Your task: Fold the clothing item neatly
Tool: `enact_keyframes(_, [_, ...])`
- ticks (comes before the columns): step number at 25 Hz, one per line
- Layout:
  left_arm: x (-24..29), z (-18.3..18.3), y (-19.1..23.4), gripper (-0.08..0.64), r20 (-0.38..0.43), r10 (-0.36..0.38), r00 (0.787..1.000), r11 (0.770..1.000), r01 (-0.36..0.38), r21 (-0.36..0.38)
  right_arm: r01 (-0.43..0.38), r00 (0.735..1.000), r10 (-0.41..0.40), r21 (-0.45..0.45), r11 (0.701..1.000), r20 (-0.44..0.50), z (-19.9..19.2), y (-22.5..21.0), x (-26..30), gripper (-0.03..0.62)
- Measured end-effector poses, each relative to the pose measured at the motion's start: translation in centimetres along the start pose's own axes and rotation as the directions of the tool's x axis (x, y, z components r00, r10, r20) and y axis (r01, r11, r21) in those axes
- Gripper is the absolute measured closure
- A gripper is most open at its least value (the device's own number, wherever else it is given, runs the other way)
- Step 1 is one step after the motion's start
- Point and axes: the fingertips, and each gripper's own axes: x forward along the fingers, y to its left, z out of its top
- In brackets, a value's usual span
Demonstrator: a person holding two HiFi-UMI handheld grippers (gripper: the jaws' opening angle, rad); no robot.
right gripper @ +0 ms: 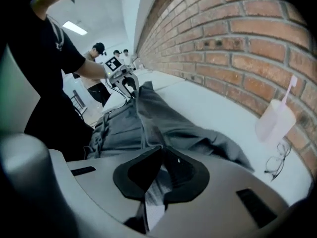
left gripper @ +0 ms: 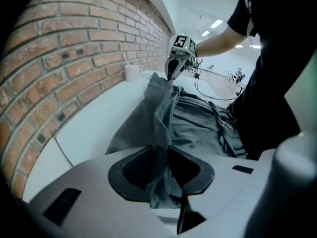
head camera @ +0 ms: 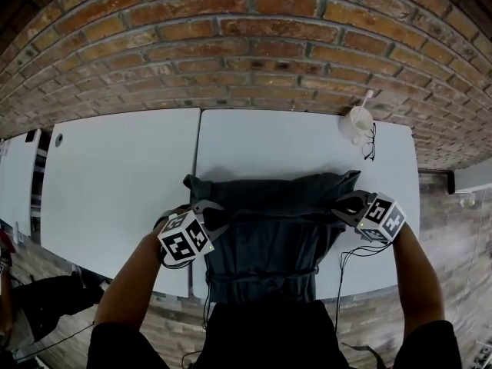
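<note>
Mid-fold: left tongs (head camera: 209,211) pinch the garment (head camera: 269,233) at its edge, jaws a crack apart around the cloth; right tongs (head camera: 339,204) clamp the other end tight. It's lying on the table (head camera: 269,141) in front of me. Next, I figure, carry both ends over evenly and lay it flat.

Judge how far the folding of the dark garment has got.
Done: the garment lies spread on the white table, waistband nearest the person. In hand: the left gripper and right gripper each pinch a side, lifting a ridge across it. Left: laying that fold flat and folding again.
</note>
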Motion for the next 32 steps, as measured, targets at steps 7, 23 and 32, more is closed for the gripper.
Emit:
enact_keyframes(7, [-0.7, -2.2, -0.8, 0.385, 0.012, -0.058, 0.998, 0.985, 0.060, -0.160, -0.003, 0.999, 0.009, 0.106, 0.994, -0.054, -2.2, 0.5, 0.1, 0.506])
enact_keyframes(23, [1.4, 1.8, 2.4, 0.387, 0.019, 0.071, 0.997, 0.988, -0.068, -0.142, 0.264, 0.958, -0.264, -0.012, 0.964, -0.110, -0.5, -3.8, 4.0, 0.410])
enact_keyframes(32, [4.3, -2.4, 6.2, 0.387, -0.085, 0.131, 0.988, 0.948, -0.150, -0.281, 0.253, 0.967, -0.245, 0.166, 0.953, -0.064, -1.9, -4.5, 5.2, 0.407])
